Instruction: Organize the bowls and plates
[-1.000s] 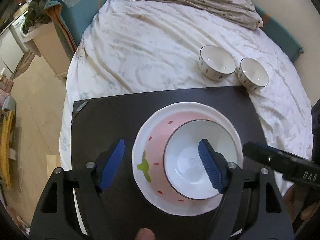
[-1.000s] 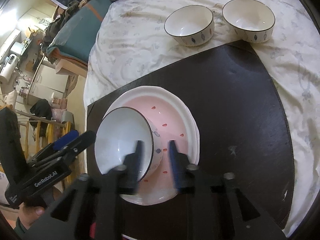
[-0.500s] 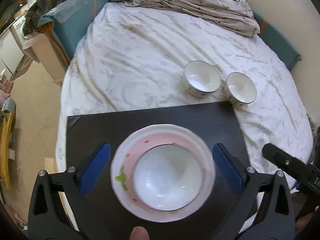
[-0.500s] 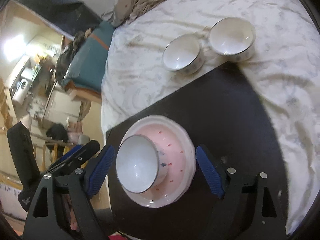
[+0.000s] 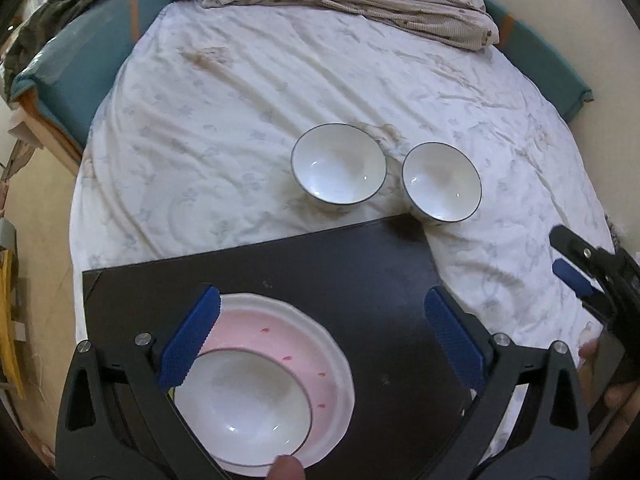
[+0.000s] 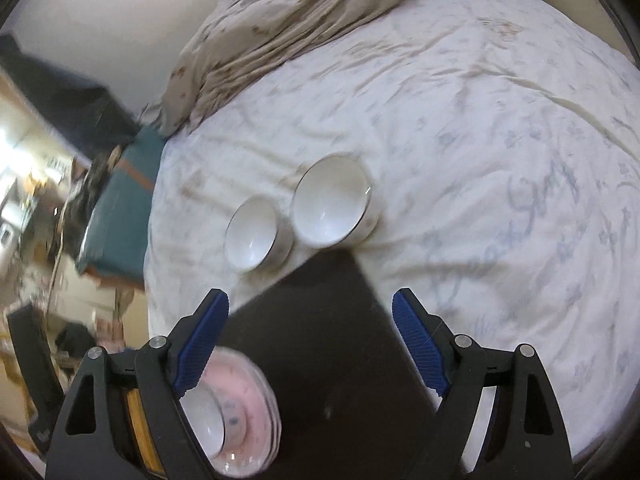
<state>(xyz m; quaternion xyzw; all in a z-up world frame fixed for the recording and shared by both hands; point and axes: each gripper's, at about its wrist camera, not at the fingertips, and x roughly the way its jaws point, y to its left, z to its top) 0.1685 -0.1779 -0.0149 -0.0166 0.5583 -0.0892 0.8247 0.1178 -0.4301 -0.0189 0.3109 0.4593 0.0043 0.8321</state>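
Left gripper [image 5: 320, 336] and right gripper [image 6: 310, 340] both gaped empty; bowl [image 5: 244, 408] sat in pink plate [image 5: 320, 344] on black board [image 5: 360, 264].

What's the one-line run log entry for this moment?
left gripper: open, empty | right gripper: open, empty | bowl: on pink plate | two bowls: on bedsheet

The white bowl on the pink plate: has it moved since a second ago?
Cannot tell. The white bowl sits on the pink plate as before, now more centred, though the cameras moved.
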